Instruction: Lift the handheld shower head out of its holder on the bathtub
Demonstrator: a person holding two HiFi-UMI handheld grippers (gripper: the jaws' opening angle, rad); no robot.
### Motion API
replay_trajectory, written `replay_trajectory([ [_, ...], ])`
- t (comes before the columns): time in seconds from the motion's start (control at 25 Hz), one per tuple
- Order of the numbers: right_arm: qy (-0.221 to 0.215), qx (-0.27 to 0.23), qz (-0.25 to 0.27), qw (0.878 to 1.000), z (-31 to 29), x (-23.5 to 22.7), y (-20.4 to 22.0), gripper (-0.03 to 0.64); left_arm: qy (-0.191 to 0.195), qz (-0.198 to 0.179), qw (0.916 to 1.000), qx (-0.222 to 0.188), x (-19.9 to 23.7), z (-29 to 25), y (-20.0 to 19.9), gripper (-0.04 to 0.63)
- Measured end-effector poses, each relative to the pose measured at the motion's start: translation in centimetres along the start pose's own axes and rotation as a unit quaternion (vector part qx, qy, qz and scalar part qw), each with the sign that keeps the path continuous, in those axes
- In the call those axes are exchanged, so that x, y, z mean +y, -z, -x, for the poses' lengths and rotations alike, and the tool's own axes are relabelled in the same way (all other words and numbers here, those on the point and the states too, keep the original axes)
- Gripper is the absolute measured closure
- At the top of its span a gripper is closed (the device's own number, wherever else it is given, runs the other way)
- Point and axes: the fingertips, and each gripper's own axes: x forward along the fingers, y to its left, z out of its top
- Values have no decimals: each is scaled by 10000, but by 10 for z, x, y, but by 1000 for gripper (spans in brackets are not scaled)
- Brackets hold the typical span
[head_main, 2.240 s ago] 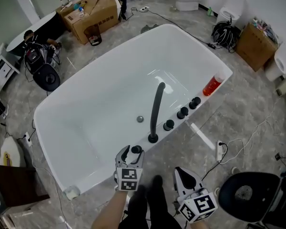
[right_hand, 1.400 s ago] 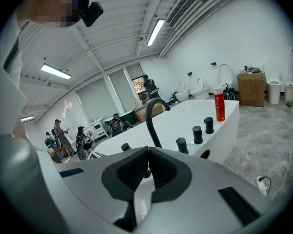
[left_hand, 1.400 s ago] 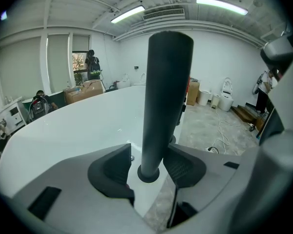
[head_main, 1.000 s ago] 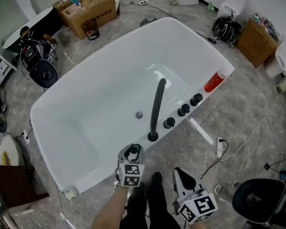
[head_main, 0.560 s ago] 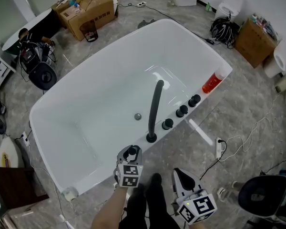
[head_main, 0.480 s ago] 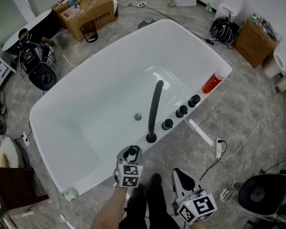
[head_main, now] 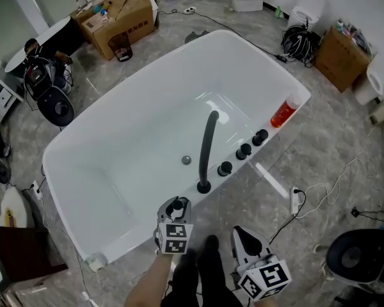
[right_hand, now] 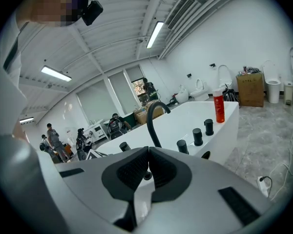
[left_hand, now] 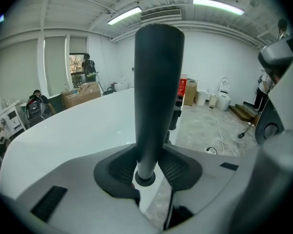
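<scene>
The handheld shower head is a dark upright cylinder at the near rim of the white bathtub. My left gripper is shut on it. In the left gripper view the handle stands upright between the pads of the left gripper, its lower end by a dark ring. I cannot tell whether it is out of its holder. My right gripper hangs over the floor right of the tub. In its own view the right gripper is shut with nothing in its jaws.
A black curved spout rises from the tub deck, with three black knobs to its right and a red bottle at the corner. Cardboard boxes, cables and a black stool lie on the floor around.
The left jaws have drawn in slightly round the shower head. Both hands have stayed where they were; only the head view has shifted a little.
</scene>
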Motion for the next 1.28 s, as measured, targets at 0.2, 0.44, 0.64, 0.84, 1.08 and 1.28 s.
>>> replay_trajectory([
  [0.2,-42,-80,36,10000,7,8,-10,612,-15,-32,10000,-72,0,16,-12,443],
  [0.44,-85,-217,78,9997,21,16,-21,612,-11,-78,9999,-153,-5,40,-26,443],
  [0.64,-109,-301,90,9994,33,32,-30,612,15,-121,9997,-233,-4,66,-37,443],
  [0.84,-144,-384,115,9991,45,39,-40,612,11,-145,9991,-392,-9,88,-59,443],
  [1.08,-186,-491,152,9985,58,56,-53,612,-3,-203,9980,-601,-8,119,-88,443],
  [1.28,-259,-607,231,9976,70,71,-64,612,-15,-273,9966,-783,-8,143,-110,443],
])
